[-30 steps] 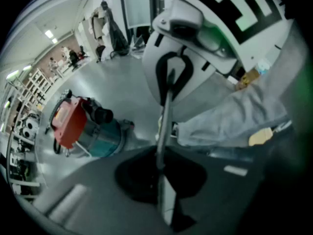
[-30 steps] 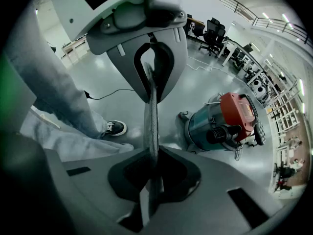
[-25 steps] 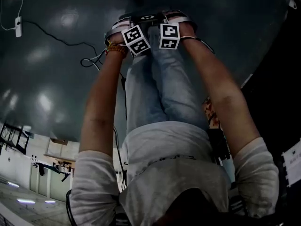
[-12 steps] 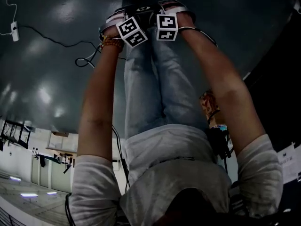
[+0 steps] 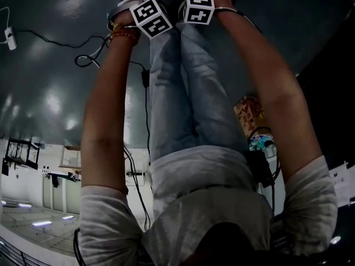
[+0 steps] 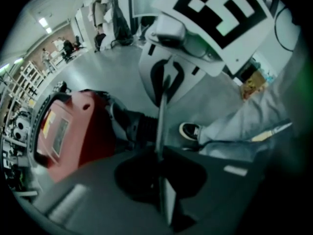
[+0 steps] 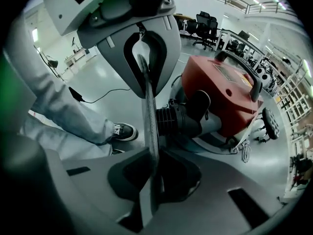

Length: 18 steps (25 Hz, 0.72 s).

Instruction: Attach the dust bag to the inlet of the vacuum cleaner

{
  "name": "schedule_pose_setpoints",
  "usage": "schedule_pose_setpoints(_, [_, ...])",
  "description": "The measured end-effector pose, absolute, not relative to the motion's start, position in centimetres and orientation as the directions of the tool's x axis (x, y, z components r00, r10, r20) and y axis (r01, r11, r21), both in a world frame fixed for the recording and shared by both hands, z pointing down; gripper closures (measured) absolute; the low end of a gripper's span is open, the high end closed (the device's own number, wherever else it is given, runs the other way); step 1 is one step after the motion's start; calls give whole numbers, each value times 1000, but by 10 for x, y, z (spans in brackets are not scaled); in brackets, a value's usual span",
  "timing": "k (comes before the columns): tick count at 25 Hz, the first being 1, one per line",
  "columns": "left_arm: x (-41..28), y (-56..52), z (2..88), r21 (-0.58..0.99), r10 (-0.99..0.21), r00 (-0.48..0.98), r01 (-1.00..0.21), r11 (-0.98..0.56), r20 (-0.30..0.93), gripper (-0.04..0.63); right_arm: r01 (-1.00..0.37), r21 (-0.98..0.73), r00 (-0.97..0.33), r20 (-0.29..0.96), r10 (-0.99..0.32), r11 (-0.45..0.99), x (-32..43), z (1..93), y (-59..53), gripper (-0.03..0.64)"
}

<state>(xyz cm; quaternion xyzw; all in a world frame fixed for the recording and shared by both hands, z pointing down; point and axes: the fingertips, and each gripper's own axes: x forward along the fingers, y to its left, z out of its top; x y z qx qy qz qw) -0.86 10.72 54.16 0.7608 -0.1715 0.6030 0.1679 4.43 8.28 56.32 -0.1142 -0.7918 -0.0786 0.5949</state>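
Well, the left gripper (image 6: 160,151) has its jaws pressed tight together, and nothing sits between them. The right gripper (image 7: 150,151) is the same: its jaws are closed up and hold nothing.

From the head view, two bare arms reach up to the top of the frame. The left cube (image 5: 151,16) and the right cube (image 5: 198,6) sit close side by side up there, above the blue jeans (image 5: 183,93). A white shirt (image 5: 205,204) fills the bottom middle. The dark, shiny floor (image 5: 50,93) is all around the legs. A thin black cable (image 5: 89,60) curls on the floor at the upper left, just beside the left arm. A small box (image 5: 248,112) lies at the right of the legs.

The red vacuum cleaner (image 6: 73,131) stands on the floor. It shows at the left of the left gripper view and at the right of the right gripper view. A fat black hose (image 7: 178,119) goes into its side, near the middle of that frame. A dark shoe (image 7: 124,131) with a white sole rests on the floor a bit to the left of the hose. Neither gripper touches the vacuum cleaner.
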Motion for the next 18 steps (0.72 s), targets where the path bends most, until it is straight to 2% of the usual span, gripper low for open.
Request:
schedule_pose_setpoints(6, [-11, 113, 555, 103, -8, 233, -462, -881, 972, 572, 311, 0, -255, 963, 83, 951, 41, 553, 83, 586])
schedule_pose_setpoints(14, [-15, 101, 543, 86, -19, 209, -481, -872, 978, 560, 243, -65, -254, 959, 128, 968, 42, 570, 91, 586])
schedule_pose_setpoints(18, [-16, 100, 561, 116, 9, 218, -487, -866, 976, 567, 265, -46, -255, 960, 116, 963, 43, 566, 89, 586])
